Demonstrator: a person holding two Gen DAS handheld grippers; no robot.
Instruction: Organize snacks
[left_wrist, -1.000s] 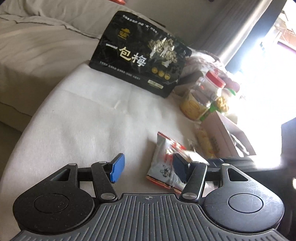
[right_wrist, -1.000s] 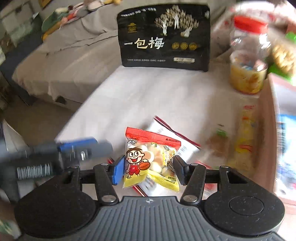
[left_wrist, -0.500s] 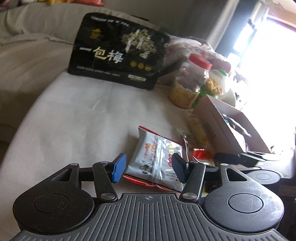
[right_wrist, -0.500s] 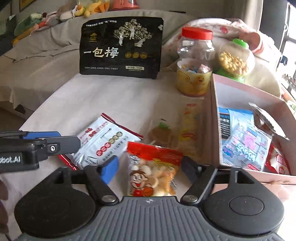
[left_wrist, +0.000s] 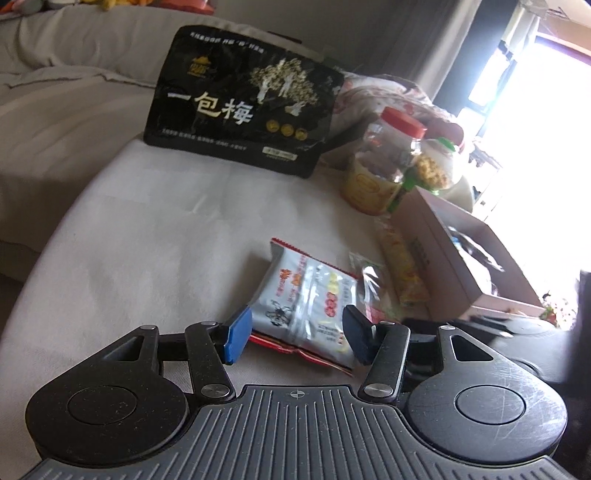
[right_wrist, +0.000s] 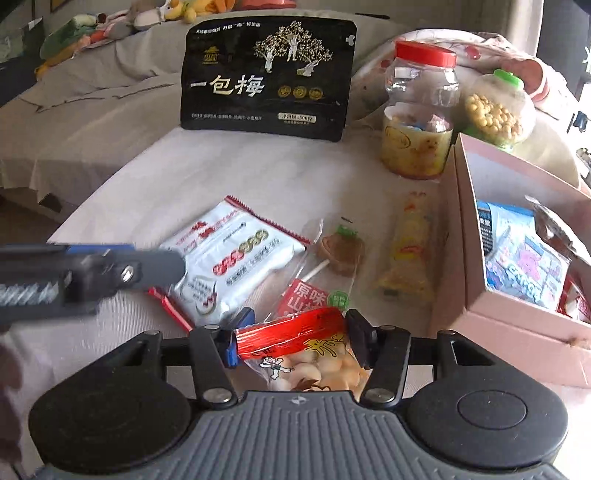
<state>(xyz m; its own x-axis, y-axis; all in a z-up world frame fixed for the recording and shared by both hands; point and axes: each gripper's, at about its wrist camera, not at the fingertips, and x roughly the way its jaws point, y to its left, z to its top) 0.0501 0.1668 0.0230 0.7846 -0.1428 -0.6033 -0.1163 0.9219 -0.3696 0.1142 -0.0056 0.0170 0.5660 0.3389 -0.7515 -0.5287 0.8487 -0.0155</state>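
Note:
My right gripper (right_wrist: 291, 341) is shut on a small red-topped bag of round biscuits (right_wrist: 310, 354), held above the table near the pink box (right_wrist: 458, 236). My left gripper (left_wrist: 293, 334) is open, its fingers either side of the near end of a white and silver snack packet (left_wrist: 306, 299), which lies flat on the white tablecloth. The same packet (right_wrist: 229, 262) shows in the right wrist view, with the left gripper's finger (right_wrist: 110, 269) at its left edge. A lollipop (right_wrist: 341, 251), a yellow stick packet (right_wrist: 408, 251) and a red packet (right_wrist: 306, 299) lie beside it.
A large black plum bag (right_wrist: 269, 81) stands at the back. A red-lidded jar (right_wrist: 419, 110) and a green-lidded jar (right_wrist: 496, 110) stand behind the pink box, which holds several packets (right_wrist: 524, 262). A grey sofa (left_wrist: 55, 110) lies beyond the table's left edge.
My right gripper has lifted the biscuit bag off the table and carried it right, toward the pink box. My left gripper has closed in around the white packet.

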